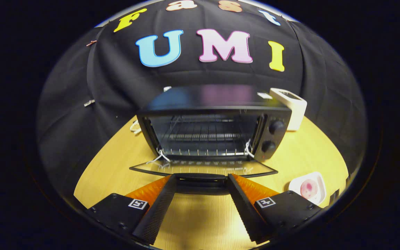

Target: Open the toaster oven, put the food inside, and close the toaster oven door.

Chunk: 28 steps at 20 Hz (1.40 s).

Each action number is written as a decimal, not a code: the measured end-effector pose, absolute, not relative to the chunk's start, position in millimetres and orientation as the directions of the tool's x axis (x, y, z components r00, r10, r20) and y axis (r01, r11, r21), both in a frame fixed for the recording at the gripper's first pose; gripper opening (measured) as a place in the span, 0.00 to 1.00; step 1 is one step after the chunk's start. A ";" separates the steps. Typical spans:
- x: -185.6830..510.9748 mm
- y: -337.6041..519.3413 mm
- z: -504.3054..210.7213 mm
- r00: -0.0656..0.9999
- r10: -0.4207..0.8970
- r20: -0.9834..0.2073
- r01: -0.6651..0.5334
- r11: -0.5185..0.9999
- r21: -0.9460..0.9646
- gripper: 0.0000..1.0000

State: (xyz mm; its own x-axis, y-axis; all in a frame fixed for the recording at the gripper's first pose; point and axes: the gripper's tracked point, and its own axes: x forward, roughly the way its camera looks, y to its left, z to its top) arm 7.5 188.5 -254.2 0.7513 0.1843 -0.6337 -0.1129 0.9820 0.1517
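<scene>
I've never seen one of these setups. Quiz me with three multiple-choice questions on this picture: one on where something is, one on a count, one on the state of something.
1. Where is the small white dish with the pink food?
A. inside the oven
B. on the table, right of the gripper
C. on top of the oven

2. How many knobs does the toaster oven have?
A. two
B. four
C. none

3. How is the oven door?
A. shut
B. folded down open
C. removed

Key: 1 B, the dish sits on the wooden table beside the gripper. 2 A, two knobs, upper and lower, show on the toaster oven. 3 B, the door lies flat, its handle between the open fingers.
</scene>
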 end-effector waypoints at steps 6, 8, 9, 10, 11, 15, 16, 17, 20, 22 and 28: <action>-12.7 156.9 -300.6 0.631 0.139 -0.763 -0.033 0.988 0.153 0.99; -25.2 148.5 -303.0 0.634 0.145 -0.760 -0.065 0.989 0.134 0.99; -30.2 144.3 -302.5 0.634 0.150 -0.758 -0.083 0.989 0.126 0.99; -35.9 140.8 -302.3 0.631 0.157 -0.759 -0.099 0.988 0.123 0.99; -39.1 137.4 -300.4 0.627 0.166 -0.761 -0.108 0.986 0.126 0.99; -44.1 118.4 -279.2 0.626 0.187 -0.757 -0.142 0.982 0.125 0.99; -42.8 111.0 -274.3 0.623 0.191 -0.759 -0.148 0.981 0.125 0.99; -41.5 103.1 -266.7 0.619 0.195 -0.761 -0.147 0.980 0.132 0.99; -32.9 77.1 -248.7 0.628 0.194 -0.754 -0.126 0.981 0.147 0.99; -28.1 56.9 -241.1 0.629 0.194 -0.753 -0.121 0.981 0.153 0.99; -18.4 -7.7 -237.7 0.605 0.235 -0.760 -0.082 0.969 0.234 0.99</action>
State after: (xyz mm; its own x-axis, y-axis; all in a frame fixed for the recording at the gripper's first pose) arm -18.4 -7.7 -237.7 0.6053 0.2351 -0.7605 -0.0820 0.9687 0.2342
